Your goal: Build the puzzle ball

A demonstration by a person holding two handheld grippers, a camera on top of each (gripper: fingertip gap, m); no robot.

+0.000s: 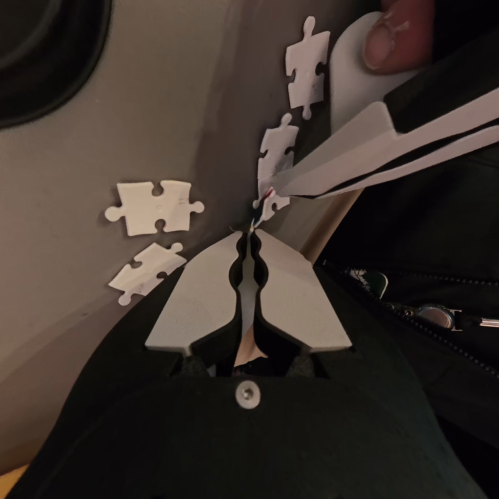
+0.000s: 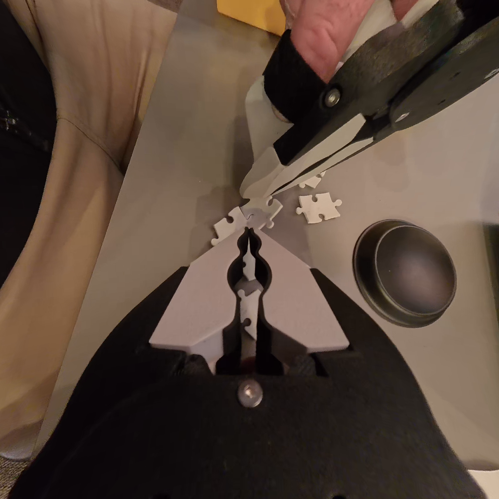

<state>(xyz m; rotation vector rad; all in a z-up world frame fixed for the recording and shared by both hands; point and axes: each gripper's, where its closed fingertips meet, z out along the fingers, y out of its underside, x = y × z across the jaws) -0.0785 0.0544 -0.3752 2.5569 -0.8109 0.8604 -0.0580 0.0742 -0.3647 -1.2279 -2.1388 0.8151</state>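
My left gripper pinches one white puzzle piece; my right gripper pinches another. They meet above the grey table. I should line up knob and hole, then push slowly.

white puzzle pieces, grey table, dark bowl

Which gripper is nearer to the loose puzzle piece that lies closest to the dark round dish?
Left. The left gripper has its fingers just beside the puzzle piece. The right gripper is farther, on the other side of the left one's tips.
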